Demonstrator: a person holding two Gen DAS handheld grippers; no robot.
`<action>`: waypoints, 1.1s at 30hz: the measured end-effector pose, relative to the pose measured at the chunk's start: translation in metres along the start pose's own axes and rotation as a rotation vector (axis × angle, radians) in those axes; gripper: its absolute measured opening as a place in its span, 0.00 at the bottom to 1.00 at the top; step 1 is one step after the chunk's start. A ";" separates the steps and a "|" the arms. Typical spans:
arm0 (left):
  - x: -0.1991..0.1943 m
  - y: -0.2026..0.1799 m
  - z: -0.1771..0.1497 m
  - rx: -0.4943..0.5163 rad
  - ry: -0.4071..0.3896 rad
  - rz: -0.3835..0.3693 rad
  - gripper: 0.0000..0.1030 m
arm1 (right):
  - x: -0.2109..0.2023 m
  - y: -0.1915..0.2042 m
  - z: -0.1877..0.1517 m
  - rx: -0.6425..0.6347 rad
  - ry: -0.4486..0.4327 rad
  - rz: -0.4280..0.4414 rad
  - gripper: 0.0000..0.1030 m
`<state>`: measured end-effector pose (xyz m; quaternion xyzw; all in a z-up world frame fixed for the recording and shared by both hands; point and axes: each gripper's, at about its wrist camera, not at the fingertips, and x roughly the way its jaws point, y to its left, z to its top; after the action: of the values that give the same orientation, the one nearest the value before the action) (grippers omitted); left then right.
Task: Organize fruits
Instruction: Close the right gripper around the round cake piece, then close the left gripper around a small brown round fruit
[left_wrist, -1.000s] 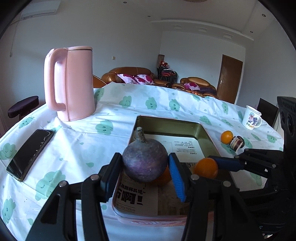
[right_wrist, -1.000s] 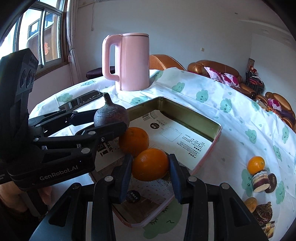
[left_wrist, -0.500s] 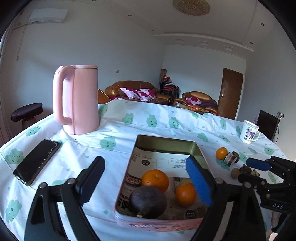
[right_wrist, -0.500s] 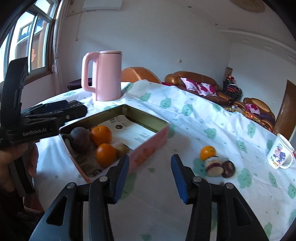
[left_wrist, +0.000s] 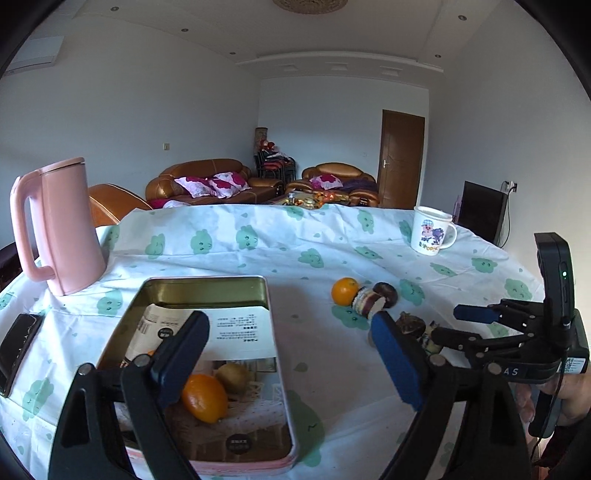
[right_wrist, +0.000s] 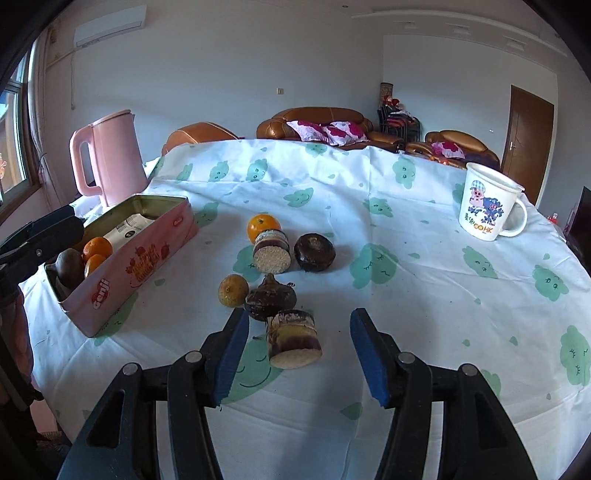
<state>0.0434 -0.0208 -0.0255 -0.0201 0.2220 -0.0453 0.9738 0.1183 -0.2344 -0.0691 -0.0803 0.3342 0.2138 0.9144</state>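
A pink tin tray (left_wrist: 279, 373) (right_wrist: 147, 258) lined with paper holds oranges (left_wrist: 204, 398) (right_wrist: 96, 248), a brownish fruit (left_wrist: 232, 376) and a dark purple fruit (right_wrist: 69, 266). On the cloth lie an orange (right_wrist: 263, 225) (left_wrist: 344, 291), a yellowish fruit (right_wrist: 232, 290), dark round fruits (right_wrist: 314, 252) (right_wrist: 270, 297) and cut dark-skinned pieces (right_wrist: 272, 251) (right_wrist: 293, 339). My left gripper (left_wrist: 291, 362) is open and empty above the tray's right side. My right gripper (right_wrist: 297, 356) is open and empty, its fingers on either side of the nearest cut piece.
A pink kettle (left_wrist: 59, 229) (right_wrist: 109, 162) stands at the back left. A black phone (left_wrist: 16, 345) lies left of the tray. A white cartoon mug (right_wrist: 487, 203) (left_wrist: 430, 230) stands at the back right. The table has a white cloth (right_wrist: 406, 280) with green cloud prints.
Both grippers released their fruit into the tray and opened. The left one rose and swung right. The right one moved away from the tray to the loose fruit on the cloth.
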 end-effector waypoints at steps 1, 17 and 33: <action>0.003 -0.004 0.001 0.004 0.005 -0.013 0.89 | 0.005 0.000 0.000 -0.001 0.016 0.006 0.57; 0.059 -0.062 0.000 0.121 0.190 -0.137 0.67 | 0.011 -0.030 -0.005 0.140 0.052 0.009 0.35; 0.117 -0.080 -0.006 0.117 0.439 -0.213 0.26 | 0.005 -0.031 -0.008 0.137 0.021 0.022 0.36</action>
<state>0.1398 -0.1123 -0.0768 0.0231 0.4216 -0.1636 0.8916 0.1308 -0.2626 -0.0778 -0.0163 0.3584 0.1996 0.9118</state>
